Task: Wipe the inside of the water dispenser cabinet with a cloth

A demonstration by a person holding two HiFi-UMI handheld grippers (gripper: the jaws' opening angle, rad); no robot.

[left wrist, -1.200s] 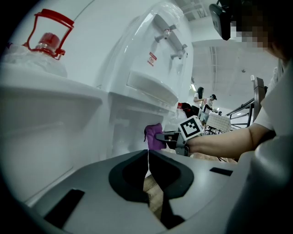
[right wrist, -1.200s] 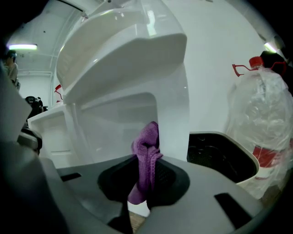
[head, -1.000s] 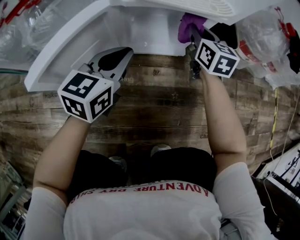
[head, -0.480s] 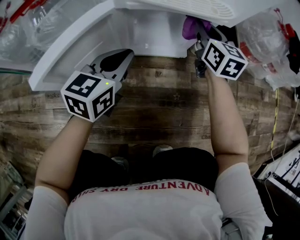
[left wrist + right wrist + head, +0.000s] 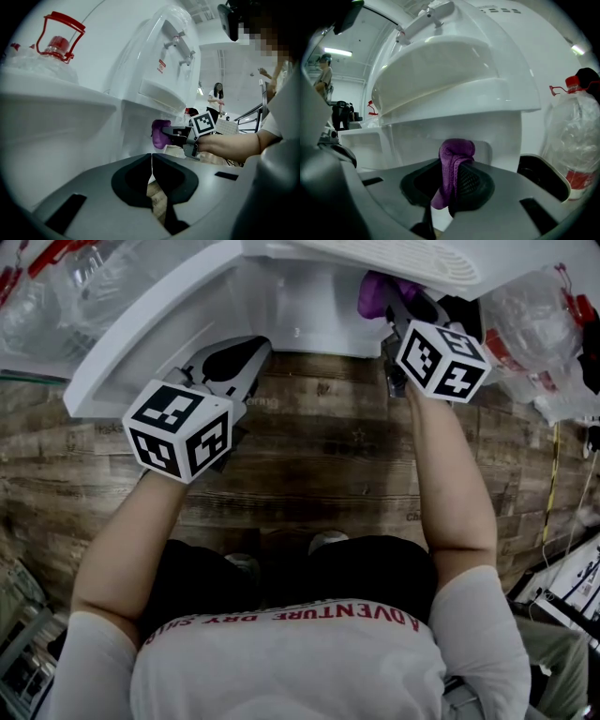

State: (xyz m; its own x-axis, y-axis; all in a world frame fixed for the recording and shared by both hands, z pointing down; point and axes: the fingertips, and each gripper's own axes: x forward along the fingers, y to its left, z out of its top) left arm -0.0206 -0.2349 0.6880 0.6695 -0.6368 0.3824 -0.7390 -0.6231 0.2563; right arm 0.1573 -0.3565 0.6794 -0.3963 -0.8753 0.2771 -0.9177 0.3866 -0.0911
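- Pinches the cloth [image 5: 452, 159] in the right gripper [image 5: 449, 180], jaws closed tight on the purple folds, with a bunch standing above the pads and a tail hanging below.
- Holds that cloth at the mouth of the cabinet [image 5: 501, 133], low on the dispenser [image 5: 454, 70], close to the white back wall; cannot tell whether it touches.
- Shows, from the head view, the cloth tucked under the dispenser's top edge, with the right cube [image 5: 441, 357] just behind it.
- Rests the left gripper [image 5: 151, 161] with jaws pressed together, only a thin seam between the pads and nothing between them.
- Places the left gripper at the cabinet's left side, just beside the open white door [image 5: 141, 343], above the wood floor [image 5: 319, 456].
- Catches, in the left gripper view, the right gripper and cloth ahead at the opening, well apart from the left jaws.
- Flanks the dispenser with a clear, red-capped bottle [image 5: 574, 136] on the right and another on the left.
- Includes a person [image 5: 218, 98] standing far back in the room.
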